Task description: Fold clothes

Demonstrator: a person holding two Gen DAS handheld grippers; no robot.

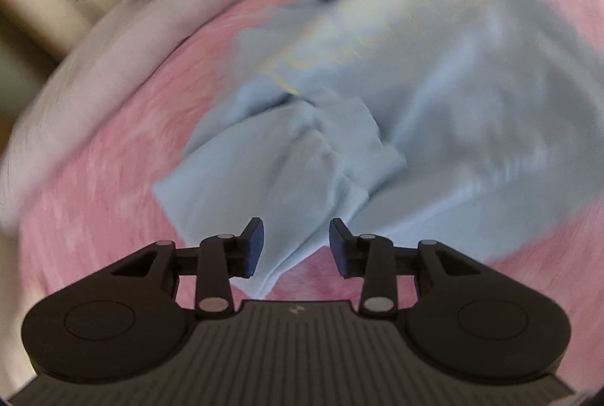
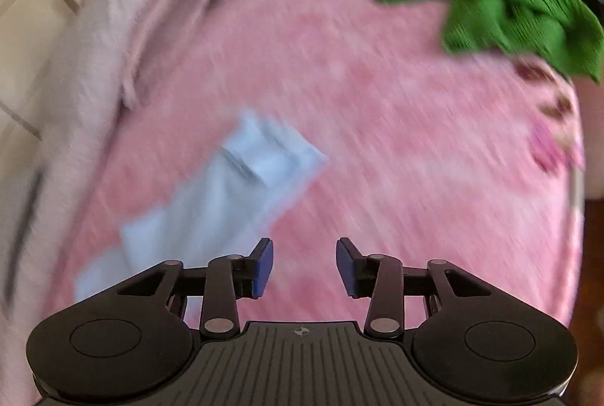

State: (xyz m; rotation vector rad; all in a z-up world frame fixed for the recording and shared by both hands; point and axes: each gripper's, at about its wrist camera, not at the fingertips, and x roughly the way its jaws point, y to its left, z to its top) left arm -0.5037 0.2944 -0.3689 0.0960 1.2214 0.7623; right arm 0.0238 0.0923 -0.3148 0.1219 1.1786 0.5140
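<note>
Crumpled light-blue shirt [image 1: 377,111] lies on the pink bed cover [image 2: 358,104], not yet folded. Left hand-held gripper [image 1: 296,247] tilts down over its near corner, jaws apart, cloth between but unpinched; closing comes next. Right hand-held gripper [image 2: 304,268] hovers apart, empty.

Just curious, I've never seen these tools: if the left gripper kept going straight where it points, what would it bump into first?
Most likely the light blue shirt on the pink blanket; the left gripper is open above its bunched edge. Blur makes depth uncertain.
</note>
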